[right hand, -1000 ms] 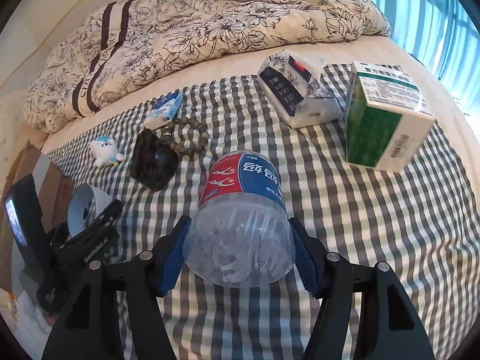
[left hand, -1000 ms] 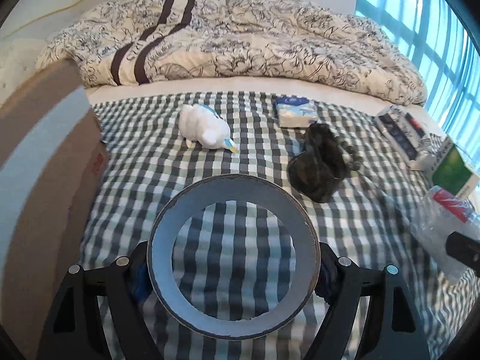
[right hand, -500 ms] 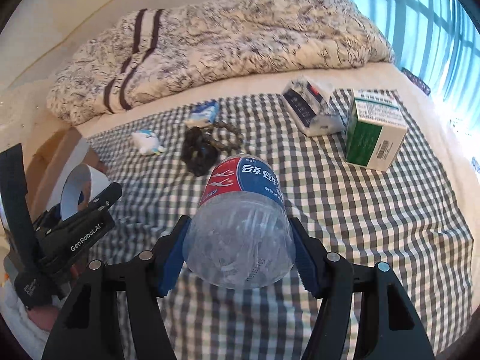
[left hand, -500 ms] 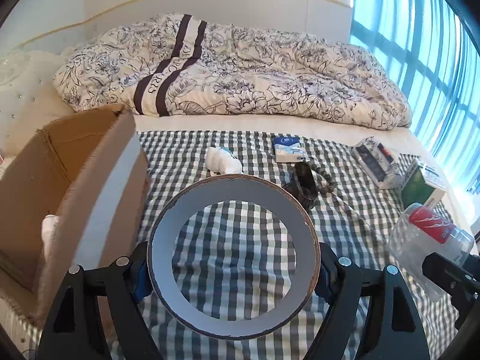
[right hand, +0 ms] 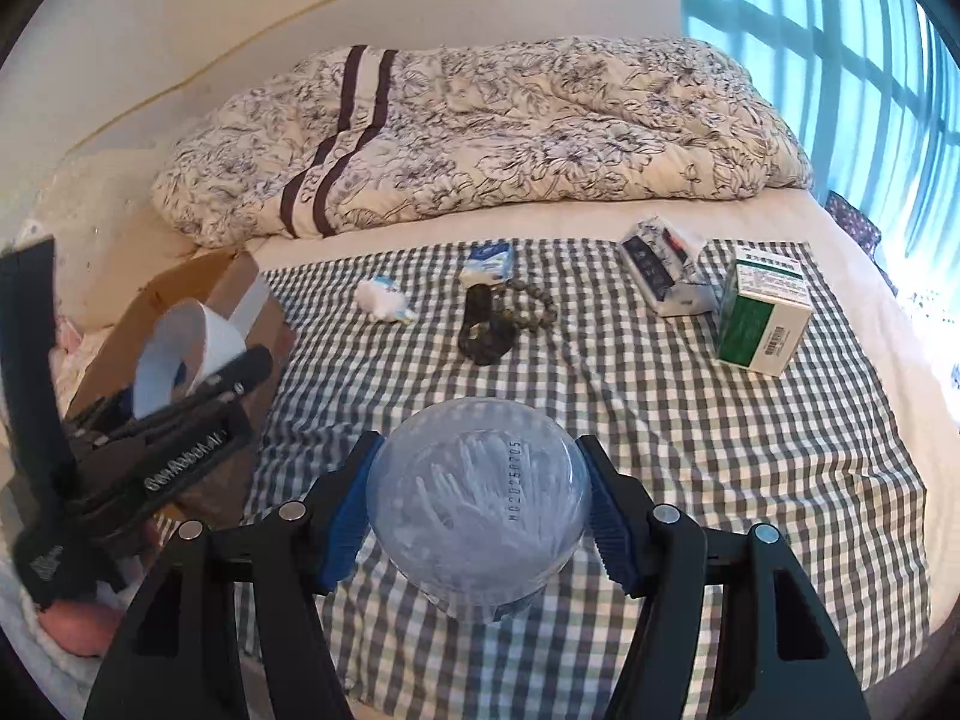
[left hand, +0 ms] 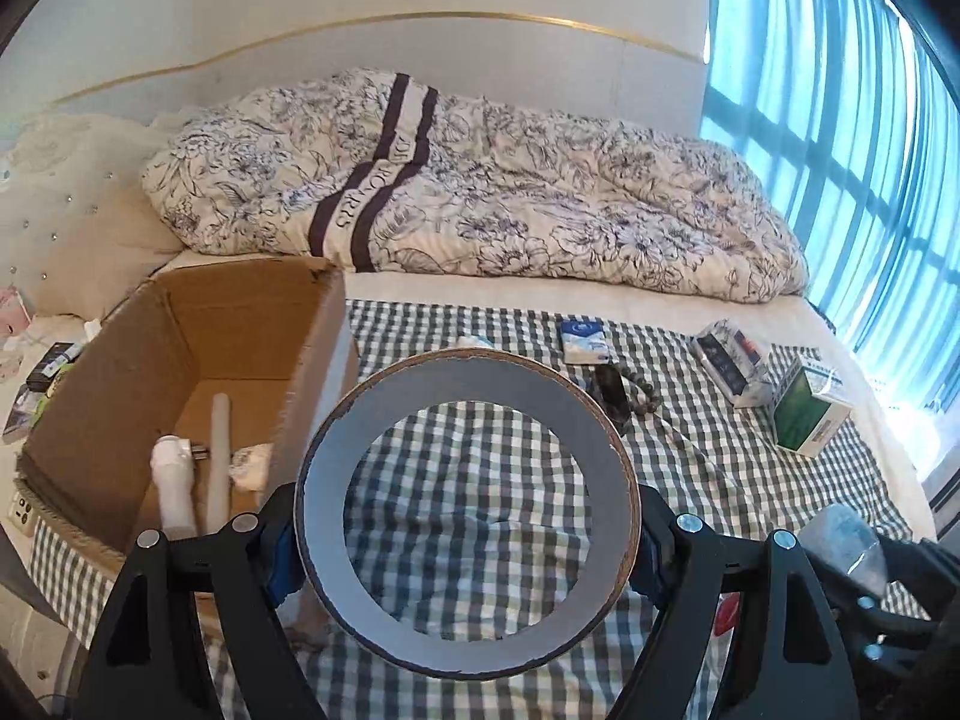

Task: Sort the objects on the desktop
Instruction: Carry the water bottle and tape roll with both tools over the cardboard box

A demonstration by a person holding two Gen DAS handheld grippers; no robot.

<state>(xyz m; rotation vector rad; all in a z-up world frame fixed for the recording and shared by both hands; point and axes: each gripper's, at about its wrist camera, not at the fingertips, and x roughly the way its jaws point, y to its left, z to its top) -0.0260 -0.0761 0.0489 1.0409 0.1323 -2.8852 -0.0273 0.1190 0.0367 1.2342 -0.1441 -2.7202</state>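
**Both tongs loaded, box not yet fed**

Left gripper (left hand: pixel 465 540): clamped across a tape roll (left hand: pixel 384 414), the ring facing the lens, held up in the air beside the open cardboard box (left hand: pixel 180 324). In the right wrist view the same roll (right hand: pixel 180 354) sits above the box's near corner. Right gripper (right hand: pixel 477 510): clamped on a clear tub of cotton swabs (right hand: pixel 477 498), base toward the lens, carried over the near part of the checked cloth (right hand: pixel 720 480).

Progress, as judged:
- Box already holds a few pale items: a white tube-like piece (left hand: pixel 174 486), a longer stick, and something crumpled. Exact identity is hard to tell at this angle.
- Roll and tub are picked but not dropped.
- On the cloth remain: small white plush toy (right hand: pixel 381 297), blue-white tissue packet (right hand: pixel 489 258), dark scrunchie (right hand: pixel 486 333) touching a bead bracelet (right hand: pixel 534 303), patterned pack (right hand: pixel 660 270), green-white carton (right hand: pixel 762 315) just beside it.
- Roughly early to mid-way, I'd say.

Change against the earlier frames:
- Left camera has risen and swung; the box interior now shows fully, where a second ago only its outer wall did.
- Tub has tipped: red-blue label gone from the right view, base now facing.
- Cloth items look unmoved.
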